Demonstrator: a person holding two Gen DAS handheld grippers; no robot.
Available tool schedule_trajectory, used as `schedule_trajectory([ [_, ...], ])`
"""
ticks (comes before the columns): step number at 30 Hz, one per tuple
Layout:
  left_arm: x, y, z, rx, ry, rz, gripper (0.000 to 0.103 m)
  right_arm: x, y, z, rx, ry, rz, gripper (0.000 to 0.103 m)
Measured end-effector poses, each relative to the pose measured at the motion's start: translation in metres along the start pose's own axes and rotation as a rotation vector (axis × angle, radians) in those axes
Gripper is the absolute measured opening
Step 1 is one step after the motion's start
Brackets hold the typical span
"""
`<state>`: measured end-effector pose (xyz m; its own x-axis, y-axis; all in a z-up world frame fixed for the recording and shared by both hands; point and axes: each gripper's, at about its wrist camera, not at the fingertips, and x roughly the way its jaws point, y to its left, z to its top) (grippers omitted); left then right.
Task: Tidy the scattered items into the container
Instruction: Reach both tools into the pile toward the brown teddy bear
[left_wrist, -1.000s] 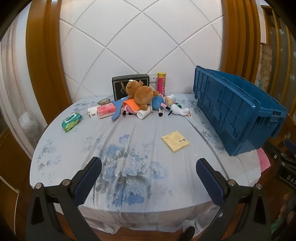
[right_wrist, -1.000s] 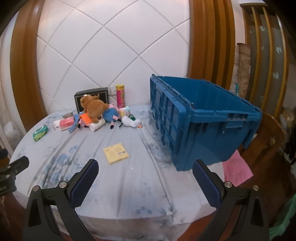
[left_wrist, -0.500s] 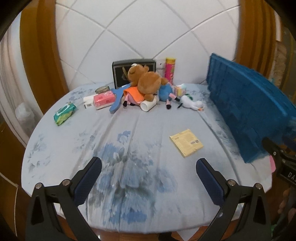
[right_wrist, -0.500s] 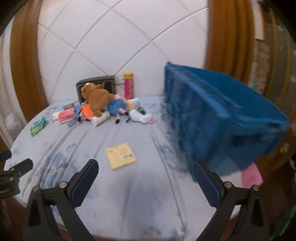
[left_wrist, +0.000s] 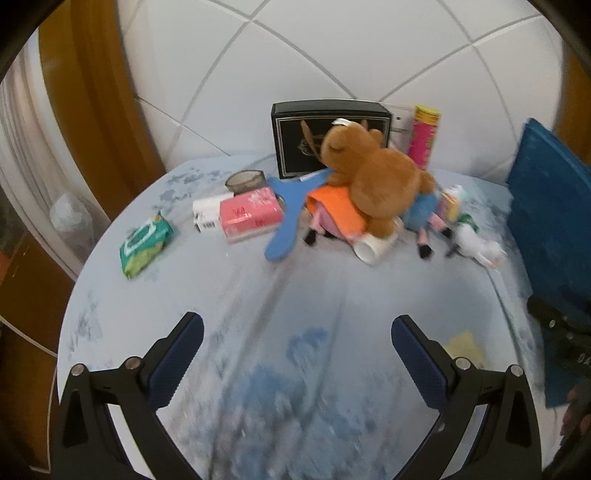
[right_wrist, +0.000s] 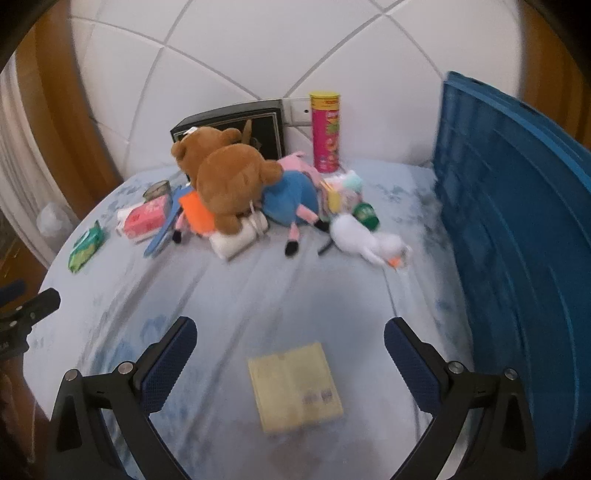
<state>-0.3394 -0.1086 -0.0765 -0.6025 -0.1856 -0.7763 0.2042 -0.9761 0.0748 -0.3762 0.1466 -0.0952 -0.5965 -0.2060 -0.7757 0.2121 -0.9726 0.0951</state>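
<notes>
A blue crate (right_wrist: 517, 236) stands at the table's right side; it also shows in the left wrist view (left_wrist: 546, 221). Scattered items lie at the back: a brown teddy bear (left_wrist: 373, 173), a pink tissue pack (left_wrist: 249, 214), a green wipes pack (left_wrist: 146, 243), a blue paddle (left_wrist: 288, 218), a white plush duck (right_wrist: 365, 240), a blue pig plush (right_wrist: 291, 195) and a pink snack can (right_wrist: 327, 133). A flat yellow box (right_wrist: 293, 386) lies just ahead, between my right gripper's fingers. My left gripper (left_wrist: 297, 350) and right gripper (right_wrist: 290, 354) are both open and empty above the table.
A black box (left_wrist: 328, 136) leans against the white padded wall. A small glass jar (left_wrist: 245, 181) and a white roll (left_wrist: 373, 249) sit among the toys. The round table has a blue floral cloth (left_wrist: 258, 295). Wooden panels flank the wall.
Both grippers have moved forward over the table toward the pile of items. The yellow box now lies close under the right gripper. Both stay open.
</notes>
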Motion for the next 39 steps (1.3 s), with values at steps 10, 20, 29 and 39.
schedule_trajectory([
  [10, 0.079, 0.009, 0.119, 0.058, -0.025, -0.025, 0.103, 0.054, 0.015, 0.111, 0.025, -0.036, -0.044, 0.103],
  [20, 0.165, -0.044, 0.226, 0.078, 0.031, -0.150, 0.072, 0.146, -0.011, 0.190, 0.043, 0.049, -0.102, 0.046],
  [29, 0.230, -0.071, 0.242, 0.117, 0.092, -0.138, 0.067, 0.226, -0.020, 0.213, 0.101, 0.137, -0.025, 0.049],
  [39, 0.195, -0.037, 0.155, 0.156, 0.177, -0.143, 0.066, 0.216, 0.044, 0.164, -0.108, 0.258, 0.149, 0.049],
])
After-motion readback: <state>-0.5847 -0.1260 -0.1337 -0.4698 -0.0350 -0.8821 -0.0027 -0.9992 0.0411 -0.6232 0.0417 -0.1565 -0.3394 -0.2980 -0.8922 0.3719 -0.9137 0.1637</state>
